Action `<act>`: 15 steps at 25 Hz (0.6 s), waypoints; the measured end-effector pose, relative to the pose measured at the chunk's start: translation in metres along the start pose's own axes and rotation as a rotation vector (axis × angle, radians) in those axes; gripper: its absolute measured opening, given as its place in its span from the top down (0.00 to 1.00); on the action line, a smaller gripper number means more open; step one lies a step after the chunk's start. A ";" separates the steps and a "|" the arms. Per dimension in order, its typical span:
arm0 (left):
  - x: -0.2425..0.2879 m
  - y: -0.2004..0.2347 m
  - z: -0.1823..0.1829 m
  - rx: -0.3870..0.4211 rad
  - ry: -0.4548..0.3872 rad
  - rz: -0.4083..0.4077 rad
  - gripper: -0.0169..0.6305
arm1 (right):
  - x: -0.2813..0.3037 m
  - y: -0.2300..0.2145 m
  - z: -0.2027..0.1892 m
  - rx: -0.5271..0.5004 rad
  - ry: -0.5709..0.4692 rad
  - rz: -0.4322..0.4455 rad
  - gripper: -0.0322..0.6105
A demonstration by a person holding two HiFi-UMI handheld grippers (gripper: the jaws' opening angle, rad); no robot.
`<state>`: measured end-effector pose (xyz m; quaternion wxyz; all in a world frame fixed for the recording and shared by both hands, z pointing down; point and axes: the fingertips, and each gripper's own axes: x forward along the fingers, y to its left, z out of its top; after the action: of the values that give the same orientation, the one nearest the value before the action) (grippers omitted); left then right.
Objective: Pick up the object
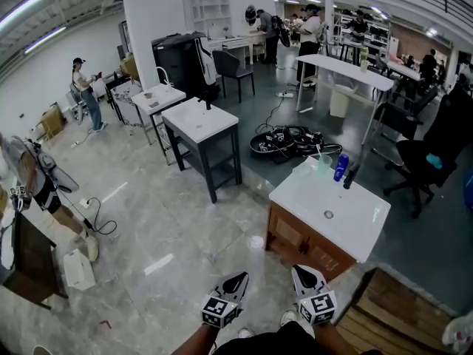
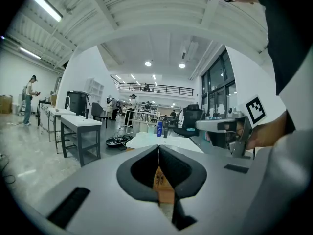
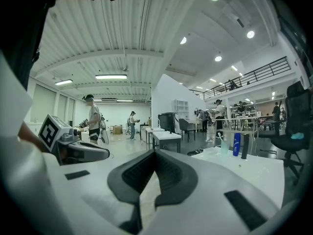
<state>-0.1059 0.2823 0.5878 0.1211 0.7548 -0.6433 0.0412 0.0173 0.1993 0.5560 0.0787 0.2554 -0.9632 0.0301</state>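
The left tool (image 1: 235,279) and right tool (image 1: 303,272) hang clenched and empty, short of the desk (image 1: 355,205). The blue bottle (image 1: 341,167) stands at its far edge, tight between cup (image 1: 324,163) and dark bottle (image 1: 349,177). A careless reach may topple either neighbour.

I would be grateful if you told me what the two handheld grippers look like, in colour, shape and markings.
The two match. The left gripper and right gripper have pale grey shells that taper to a point, with black ribbed pads lining the jaws. Each carries a cube printed with black-and-white square markers. No cables show.
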 end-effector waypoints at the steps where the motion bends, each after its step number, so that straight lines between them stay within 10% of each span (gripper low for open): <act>1: 0.001 0.001 -0.003 0.006 0.010 -0.002 0.94 | 0.001 -0.002 0.000 0.001 0.002 -0.001 0.92; 15: 0.066 0.024 0.026 0.063 -0.008 0.032 0.94 | 0.052 -0.064 0.013 -0.009 -0.020 0.015 0.92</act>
<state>-0.1207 0.2089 0.5803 0.0941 0.7481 -0.6541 0.0605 0.0025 0.1169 0.5526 0.0700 0.2480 -0.9659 0.0236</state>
